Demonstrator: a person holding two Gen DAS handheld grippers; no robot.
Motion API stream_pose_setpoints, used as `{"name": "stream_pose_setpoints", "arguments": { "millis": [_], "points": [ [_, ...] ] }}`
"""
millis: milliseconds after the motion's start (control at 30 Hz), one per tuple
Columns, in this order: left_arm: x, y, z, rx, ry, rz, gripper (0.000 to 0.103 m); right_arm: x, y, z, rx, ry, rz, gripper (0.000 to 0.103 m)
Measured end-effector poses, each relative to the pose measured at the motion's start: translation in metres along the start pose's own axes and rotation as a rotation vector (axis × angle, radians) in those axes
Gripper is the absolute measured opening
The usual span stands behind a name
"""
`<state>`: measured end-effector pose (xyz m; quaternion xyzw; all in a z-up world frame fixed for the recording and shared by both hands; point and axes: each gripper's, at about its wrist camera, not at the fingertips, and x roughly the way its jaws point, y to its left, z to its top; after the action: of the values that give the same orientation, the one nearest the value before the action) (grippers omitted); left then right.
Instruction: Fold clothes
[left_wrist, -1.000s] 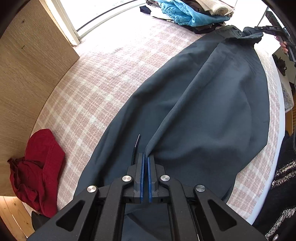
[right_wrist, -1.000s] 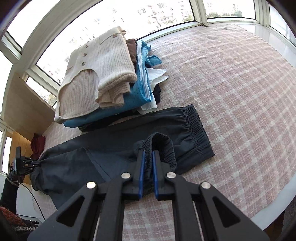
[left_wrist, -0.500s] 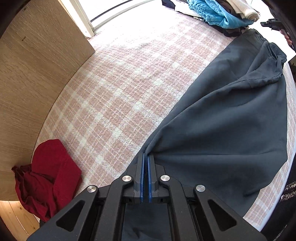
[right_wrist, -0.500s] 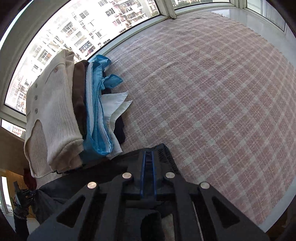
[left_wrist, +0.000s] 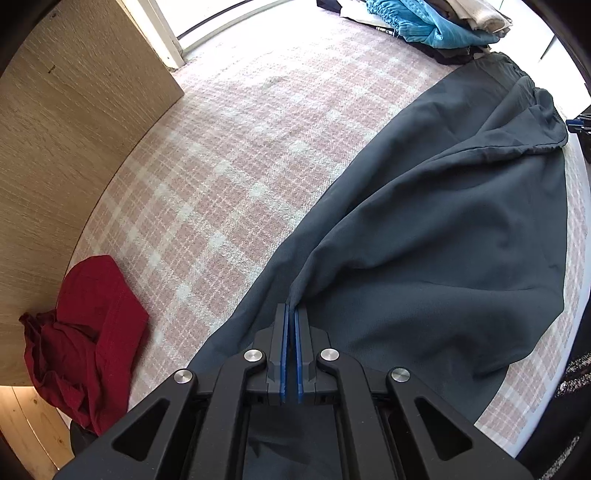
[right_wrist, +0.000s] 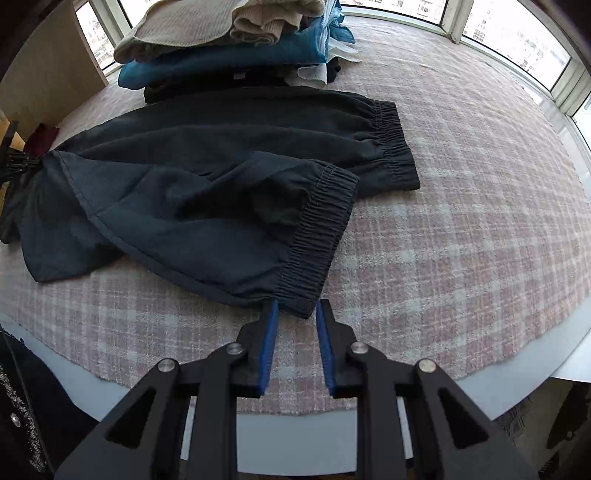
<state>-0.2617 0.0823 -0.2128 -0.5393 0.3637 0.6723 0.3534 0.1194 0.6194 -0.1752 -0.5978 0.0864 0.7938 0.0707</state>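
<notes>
Dark grey trousers lie stretched across the pink checked cloth. My left gripper is shut on a pinched fold at the leg end. In the right wrist view the trousers lie doubled, with the elastic waistband nearest me. The right gripper stands at the waistband's lower corner and its jaws are opening. The corner sits between the blue pads, which no longer press on it. The left gripper shows small at the far left, pinching the leg end.
A stack of folded clothes, cream knit over blue, stands behind the trousers. A crumpled red garment lies near the wooden panel. The table's white edge runs close below my right gripper. Windows lie beyond.
The right gripper has dropped to the cloth with the waistband and parted its jaws, letting the corner go. The left gripper stays shut on the leg end and has shifted slightly.
</notes>
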Motion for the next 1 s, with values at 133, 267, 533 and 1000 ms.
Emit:
{"name": "stream_pose_setpoints", "arguments": {
  "millis": [133, 267, 533, 1000],
  "points": [
    [-0.004, -0.003, -0.004, 0.011, 0.006, 0.009, 0.002, 0.015, 0.001, -0.003, -0.021, 0.005, -0.002, 0.024],
    [-0.007, -0.007, -0.008, 0.014, 0.007, 0.010, 0.002, 0.013, -0.002, -0.004, -0.026, -0.035, 0.054, 0.011],
    [-0.018, -0.016, -0.021, 0.005, -0.013, 0.016, 0.002, -0.036, -0.006, 0.007, 0.017, -0.199, 0.145, 0.005],
    [-0.010, 0.008, 0.011, -0.017, -0.017, 0.014, 0.002, -0.033, -0.037, 0.125, 0.130, -0.155, -0.030, 0.013]
  ]
}}
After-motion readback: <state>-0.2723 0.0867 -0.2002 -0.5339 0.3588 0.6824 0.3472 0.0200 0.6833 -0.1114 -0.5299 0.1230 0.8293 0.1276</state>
